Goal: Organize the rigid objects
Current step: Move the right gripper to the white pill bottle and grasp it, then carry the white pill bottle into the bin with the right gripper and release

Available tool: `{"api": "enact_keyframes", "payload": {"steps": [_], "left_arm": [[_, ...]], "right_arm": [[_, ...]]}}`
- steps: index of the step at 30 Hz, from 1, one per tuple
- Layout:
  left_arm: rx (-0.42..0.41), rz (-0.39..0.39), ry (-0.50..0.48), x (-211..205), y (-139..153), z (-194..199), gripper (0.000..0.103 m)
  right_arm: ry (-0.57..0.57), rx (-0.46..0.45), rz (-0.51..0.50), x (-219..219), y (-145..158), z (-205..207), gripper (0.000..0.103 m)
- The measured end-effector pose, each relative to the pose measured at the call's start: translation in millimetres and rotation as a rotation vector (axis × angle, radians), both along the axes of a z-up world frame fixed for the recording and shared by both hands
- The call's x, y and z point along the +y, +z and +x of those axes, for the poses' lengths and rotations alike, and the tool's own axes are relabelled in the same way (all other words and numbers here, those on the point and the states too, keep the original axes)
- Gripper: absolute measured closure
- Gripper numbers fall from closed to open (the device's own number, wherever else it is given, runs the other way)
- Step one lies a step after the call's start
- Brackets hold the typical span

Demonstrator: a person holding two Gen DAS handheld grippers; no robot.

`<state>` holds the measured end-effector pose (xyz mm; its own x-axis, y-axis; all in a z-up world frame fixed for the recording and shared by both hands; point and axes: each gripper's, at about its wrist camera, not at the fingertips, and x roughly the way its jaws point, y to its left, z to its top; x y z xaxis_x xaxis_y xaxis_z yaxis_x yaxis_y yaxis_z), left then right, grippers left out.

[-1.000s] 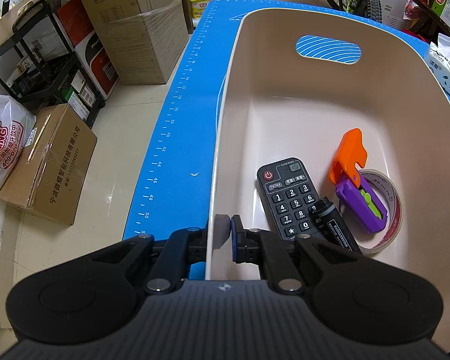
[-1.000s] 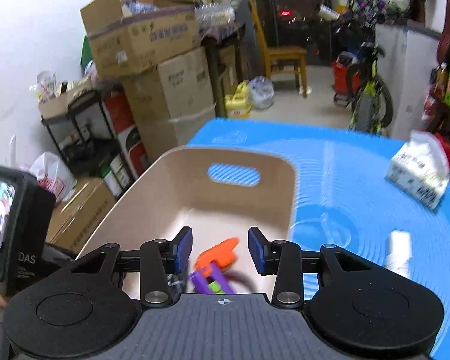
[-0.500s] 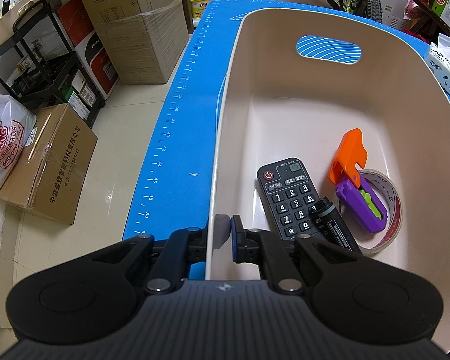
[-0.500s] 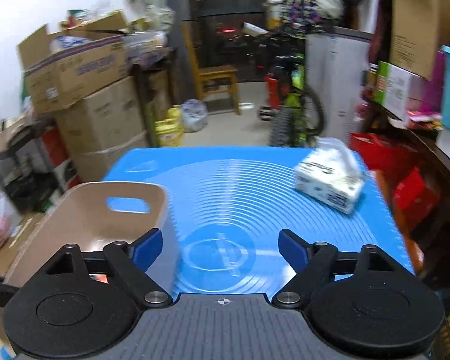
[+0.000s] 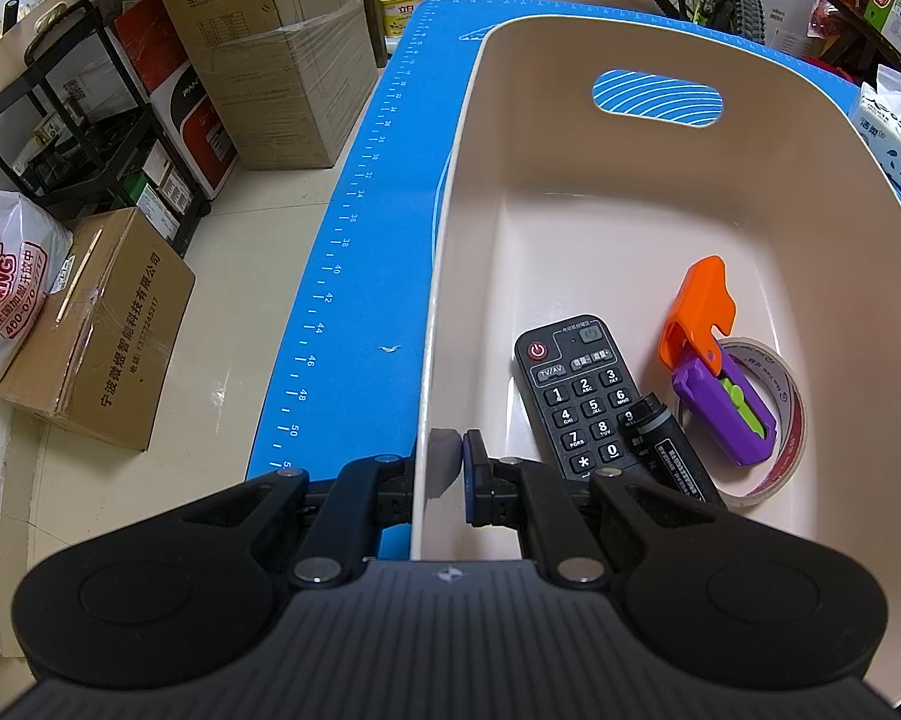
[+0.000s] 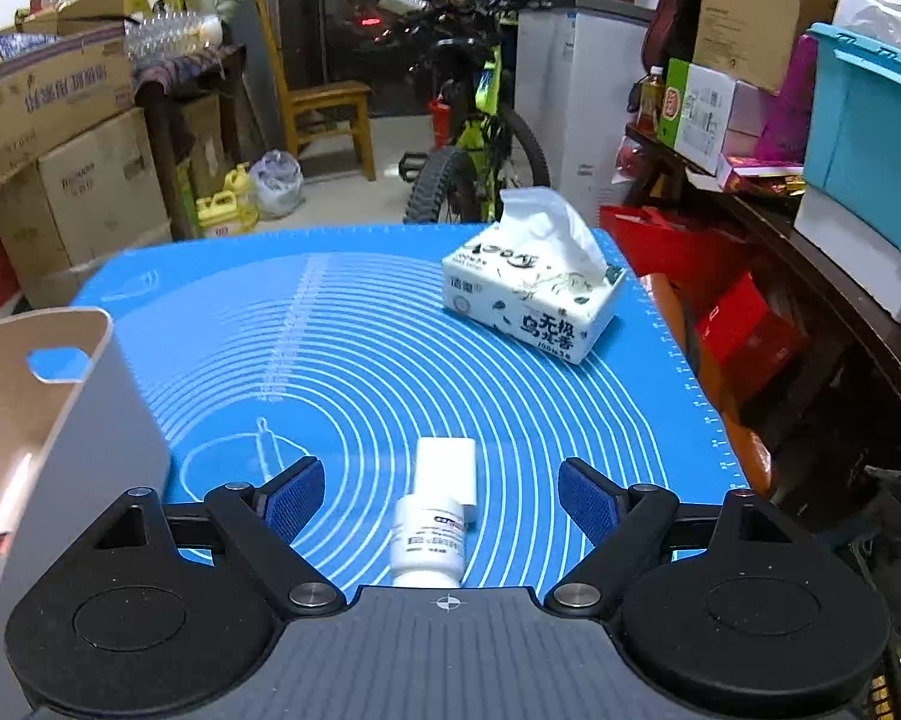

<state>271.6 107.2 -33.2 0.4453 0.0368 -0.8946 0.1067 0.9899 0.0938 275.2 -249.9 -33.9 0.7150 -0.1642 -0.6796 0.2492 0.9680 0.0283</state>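
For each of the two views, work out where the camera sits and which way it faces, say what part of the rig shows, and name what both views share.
Left wrist: sits on the left gripper, looking steeply down into the beige bin; its fingers pinch the bin's wall.
Right wrist: sits on the right gripper, looking across the blue mat at a white bottle lying between its open fingers.
Shared: the bin, the mat and the tissue pack.

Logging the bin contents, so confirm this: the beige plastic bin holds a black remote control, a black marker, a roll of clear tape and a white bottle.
One item is wrong. The white bottle lies outside on the blue mat, per the right wrist view. The beige plastic bin holds the black remote control, black marker, clear tape roll and an orange-and-purple toy.
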Motion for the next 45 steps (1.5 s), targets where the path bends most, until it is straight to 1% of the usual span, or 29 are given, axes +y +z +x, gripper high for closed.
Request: {"api": "enact_keyframes", "payload": {"steps": [2,6,12,16,17,18,19,20,21,23,25,32,35,39,45], "left_arm": [[-0.001,-0.001,0.001,0,0,0,0.092],[-0.001,0.000,0.002,0,0,0,0.092],[-0.001,0.002,-0.001,0,0,0,0.092],[-0.002,0.002,-0.002,0,0,-1,0.092],[-0.002,0.003,-0.002,-1,0,0,0.092],[-0.002,0.002,-0.002,-1,0,-1,0.092],[-0.002,0.003,-0.002,-1,0,0,0.092],[-0.002,0.002,-0.002,-1,0,0,0.092],[-0.002,0.003,-0.002,-1,0,0,0.092],[-0.002,0.005,-0.003,-1,0,0,0.092],[-0.001,0.003,-0.002,-1,0,0,0.092],[-0.002,0.005,-0.003,-1,1,0,0.092],[-0.001,0.007,-0.004,-1,1,0,0.092],[-0.001,0.007,-0.004,-1,1,0,0.092],[-0.001,0.007,-0.004,-1,1,0,0.092]], "right_arm": [[0.025,0.014,0.003,-2,-7,8,0.016],[0.029,0.056,0.018,-3,-25,20,0.016],[0.081,0.134,-0.025,4,-50,32,0.017],[0.076,0.156,-0.025,0,-63,35,0.023],[0.070,0.156,-0.013,-2,-65,35,0.024],[0.063,0.158,0.008,-5,-68,35,0.027],[0.058,0.162,0.026,-7,-70,35,0.032],[0.051,0.166,0.039,-9,-72,35,0.033],[0.046,0.152,0.032,-8,-71,34,0.037],[0.048,0.153,0.023,-7,-71,33,0.041],[0.056,0.149,0.022,-6,-71,33,0.058],[0.076,0.136,-0.063,7,-70,29,0.058],[0.080,0.123,-0.066,9,-64,25,0.058],[0.073,0.128,-0.088,8,-57,22,0.058],[0.061,0.079,-0.066,3,-37,13,0.058]]}}
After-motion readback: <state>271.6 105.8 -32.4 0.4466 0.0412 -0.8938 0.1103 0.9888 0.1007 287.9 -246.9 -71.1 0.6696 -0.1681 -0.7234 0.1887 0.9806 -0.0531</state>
